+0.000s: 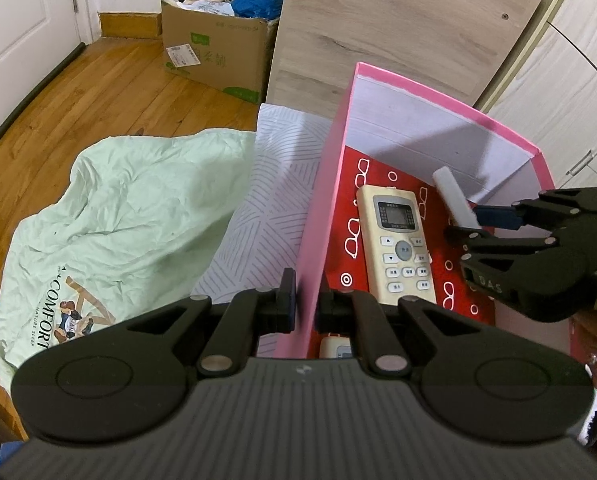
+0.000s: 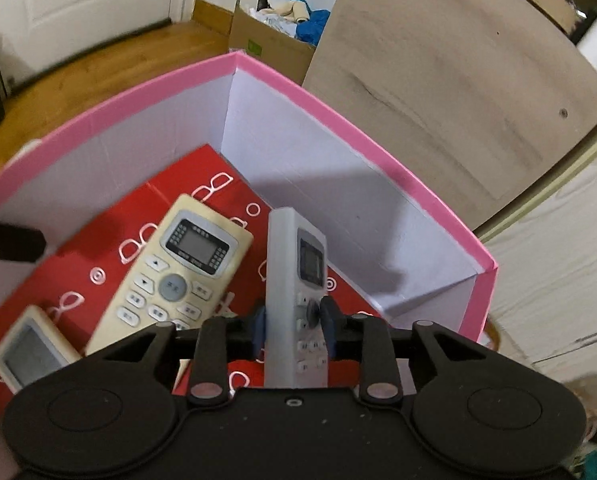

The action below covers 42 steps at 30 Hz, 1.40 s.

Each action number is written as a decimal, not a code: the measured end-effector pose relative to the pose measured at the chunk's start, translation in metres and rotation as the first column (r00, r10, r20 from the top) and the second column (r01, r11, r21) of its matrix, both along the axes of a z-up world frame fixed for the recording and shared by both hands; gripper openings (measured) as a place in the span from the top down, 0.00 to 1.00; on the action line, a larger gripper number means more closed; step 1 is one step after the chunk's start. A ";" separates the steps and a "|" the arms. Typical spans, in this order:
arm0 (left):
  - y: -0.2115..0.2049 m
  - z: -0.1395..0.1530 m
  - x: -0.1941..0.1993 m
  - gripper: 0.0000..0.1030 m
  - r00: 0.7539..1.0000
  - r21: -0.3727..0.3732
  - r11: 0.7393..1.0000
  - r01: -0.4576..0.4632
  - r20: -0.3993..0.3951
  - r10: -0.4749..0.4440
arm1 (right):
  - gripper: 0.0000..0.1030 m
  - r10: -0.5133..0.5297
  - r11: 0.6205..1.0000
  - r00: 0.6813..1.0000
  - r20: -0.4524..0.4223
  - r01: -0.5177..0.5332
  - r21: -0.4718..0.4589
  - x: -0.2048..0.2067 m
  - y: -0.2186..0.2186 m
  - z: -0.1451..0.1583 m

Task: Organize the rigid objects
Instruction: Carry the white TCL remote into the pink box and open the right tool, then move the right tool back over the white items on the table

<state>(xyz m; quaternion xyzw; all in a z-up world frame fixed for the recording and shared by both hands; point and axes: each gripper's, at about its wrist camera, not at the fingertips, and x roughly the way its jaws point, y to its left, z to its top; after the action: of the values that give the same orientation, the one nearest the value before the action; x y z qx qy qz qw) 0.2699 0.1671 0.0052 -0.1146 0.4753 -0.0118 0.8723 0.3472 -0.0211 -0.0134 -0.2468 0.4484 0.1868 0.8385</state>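
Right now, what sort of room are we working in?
Probably a bedroom at home: rumpled green bedding over a patterned mattress sheet, a wardrobe door beside it, wooden floorboards.

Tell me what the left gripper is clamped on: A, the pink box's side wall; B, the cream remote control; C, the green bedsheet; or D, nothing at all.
A: the left gripper is shut on the pink box's side wall, one finger on each side, while the cream remote lies untouched inside.

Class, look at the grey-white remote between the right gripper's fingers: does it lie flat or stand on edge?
On edge. The grey-white remote shows its narrow side, buttons facing sideways, inside the pink box.
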 end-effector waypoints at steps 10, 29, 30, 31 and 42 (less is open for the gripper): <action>0.001 -0.001 -0.001 0.93 1.000 0.003 1.000 0.000 0.000 0.000 | 0.63 0.000 0.996 0.999 0.052 -0.004 0.087 -0.021 -0.011 0.027; -0.005 -0.001 -0.001 0.93 0.998 0.042 0.997 0.057 0.016 -0.058 | 0.46 -0.161 0.872 0.986 0.033 0.126 0.474 -0.138 -0.190 0.083; -0.005 -0.001 -0.002 0.93 0.998 0.043 0.997 0.060 0.017 -0.060 | 0.41 -0.184 0.860 0.983 0.022 0.150 0.487 -0.144 -0.202 0.077; -0.006 -0.001 -0.002 0.93 0.998 0.046 0.997 0.066 0.019 -0.067 | 0.40 -0.208 0.848 0.978 0.005 0.178 0.499 -0.148 -0.212 0.068; -0.021 0.004 -0.003 0.93 0.996 0.140 0.987 0.078 0.023 -0.082 | 0.39 -0.391 0.831 0.905 -0.169 0.426 0.357 -0.139 -0.250 -0.003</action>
<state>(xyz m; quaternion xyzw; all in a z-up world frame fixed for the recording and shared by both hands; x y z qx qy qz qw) 0.2669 0.1462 0.0092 -0.0344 0.4664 -0.0152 0.8838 0.2082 -0.2710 -0.0160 0.0331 0.4820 0.0986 0.8700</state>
